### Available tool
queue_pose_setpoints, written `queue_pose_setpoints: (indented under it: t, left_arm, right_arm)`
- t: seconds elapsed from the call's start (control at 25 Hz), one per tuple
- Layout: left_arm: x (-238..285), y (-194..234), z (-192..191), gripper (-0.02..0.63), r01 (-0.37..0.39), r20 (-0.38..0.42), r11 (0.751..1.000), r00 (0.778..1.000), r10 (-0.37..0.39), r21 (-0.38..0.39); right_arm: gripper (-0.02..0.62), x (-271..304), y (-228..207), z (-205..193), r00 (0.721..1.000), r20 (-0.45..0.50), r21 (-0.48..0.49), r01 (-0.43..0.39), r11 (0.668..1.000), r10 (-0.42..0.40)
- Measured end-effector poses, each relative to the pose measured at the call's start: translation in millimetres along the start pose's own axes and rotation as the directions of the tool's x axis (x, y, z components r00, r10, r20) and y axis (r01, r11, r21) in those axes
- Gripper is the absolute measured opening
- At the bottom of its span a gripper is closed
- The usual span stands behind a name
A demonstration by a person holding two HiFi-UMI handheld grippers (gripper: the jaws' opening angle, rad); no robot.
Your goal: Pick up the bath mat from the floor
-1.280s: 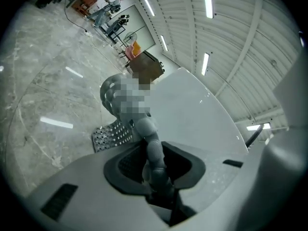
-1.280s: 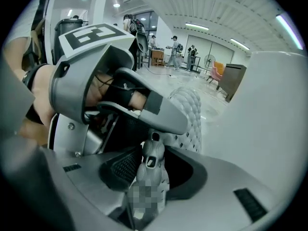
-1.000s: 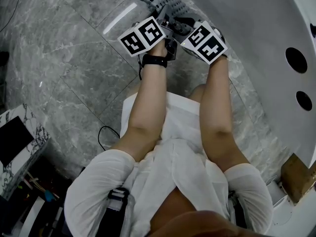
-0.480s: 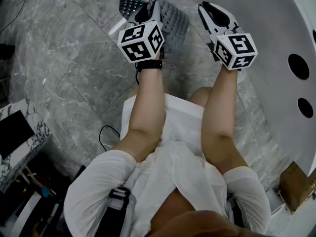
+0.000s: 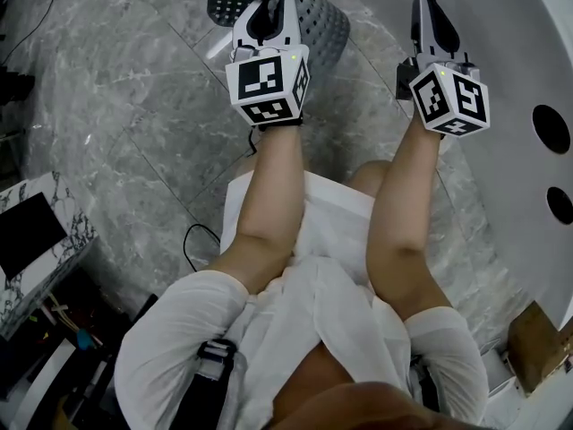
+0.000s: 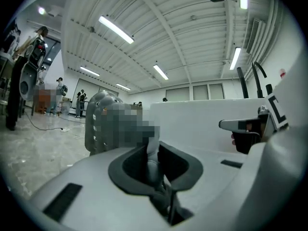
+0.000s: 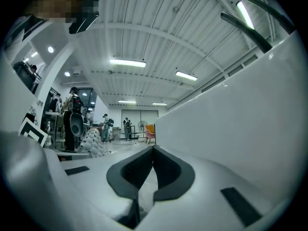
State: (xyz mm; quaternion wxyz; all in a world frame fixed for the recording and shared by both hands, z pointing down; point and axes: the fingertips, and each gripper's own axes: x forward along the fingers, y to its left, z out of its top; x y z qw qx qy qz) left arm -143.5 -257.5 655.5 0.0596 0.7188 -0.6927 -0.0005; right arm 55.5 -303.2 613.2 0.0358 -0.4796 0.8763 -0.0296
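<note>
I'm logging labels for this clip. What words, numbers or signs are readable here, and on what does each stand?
No readable text anywhere.
The marker cube on the left gripper: black-and-white square patterns only, no letters.
The marker cube on the right gripper: the same.
The grey perforated bath mat and the white bathtub: no print.
Distant objects in the gripper views: too small to read.

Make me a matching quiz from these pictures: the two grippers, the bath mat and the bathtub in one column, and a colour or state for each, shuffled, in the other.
Column one:
1. left gripper
2. right gripper
3. bath mat
4. bathtub

Column two:
A. white, at the right of the head view
B. shut, nothing between its jaws
C. grey, full of holes
D. shut on the bath mat

Pairs: 1-D, 2-B, 3-C, 4-A.
</note>
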Motion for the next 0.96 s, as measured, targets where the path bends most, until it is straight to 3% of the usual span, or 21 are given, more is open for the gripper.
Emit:
queue_pose_setpoints:
  t: [0.2,0.96]
  left_arm:
    - [-2.1,-1.2,4.0,0.051,0.005,0.018,1.0,1.0,-0.005,0.004]
    - [1.8,-6.3,1.9,0.051,0.015,0.03,1.0,0.999,-0.015,0.004]
  right_arm:
    - [0.026,-3.0,-6.8,9.3,0.999,0.04,0.039,0.02,0.999,-0.021]
    - [0.026,5.4,0.4,12.0,0.999,0.041,-0.004,-0.005,1.0,0.005]
